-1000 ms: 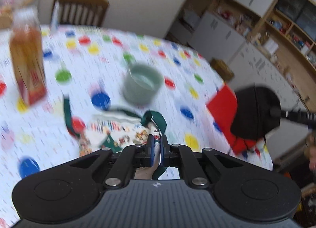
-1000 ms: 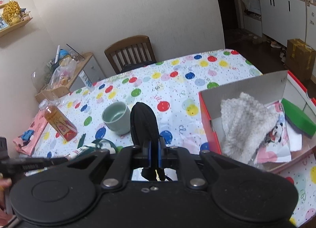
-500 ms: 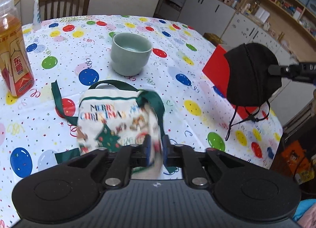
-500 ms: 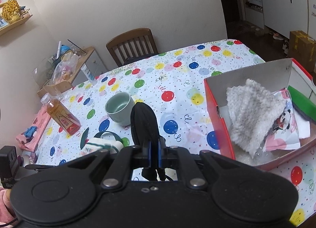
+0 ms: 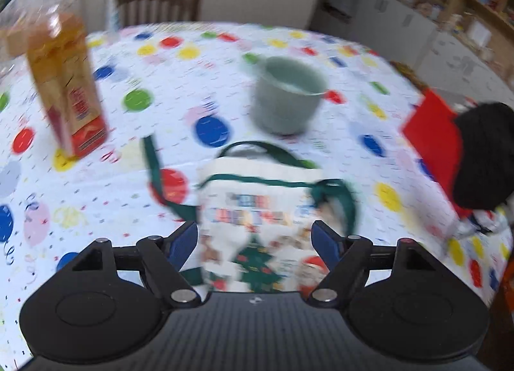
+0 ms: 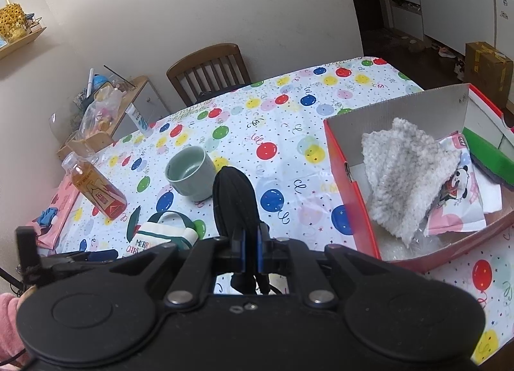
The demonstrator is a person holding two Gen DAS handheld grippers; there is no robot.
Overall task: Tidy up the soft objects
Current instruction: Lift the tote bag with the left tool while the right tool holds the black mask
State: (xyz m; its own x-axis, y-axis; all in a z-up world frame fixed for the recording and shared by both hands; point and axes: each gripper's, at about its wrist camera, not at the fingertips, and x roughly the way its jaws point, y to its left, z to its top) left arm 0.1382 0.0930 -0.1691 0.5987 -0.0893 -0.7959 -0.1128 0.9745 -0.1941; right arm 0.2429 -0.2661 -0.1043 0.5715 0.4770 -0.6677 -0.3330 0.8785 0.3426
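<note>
A small white Christmas bag with green straps lies on the dotted tablecloth, also seen as the Christmas bag in the right wrist view. My left gripper hangs just over it. Its jaws are opening and the bag's lower part lies between the blue pads, which do not press on it. My right gripper is shut on a black face mask, held up above the table. The same mask shows at the right of the left wrist view, in front of the red box.
The red cardboard box at the right holds a grey fluffy cloth, a panda pouch and a green sponge. A pale green cup and a tea bottle stand beyond the bag. A wooden chair is at the far edge.
My left gripper, shut on the Christmas bag a second ago, has sunk toward the table and spread its jaws, letting the bag go. The right gripper keeps the mask and has hardly moved.
</note>
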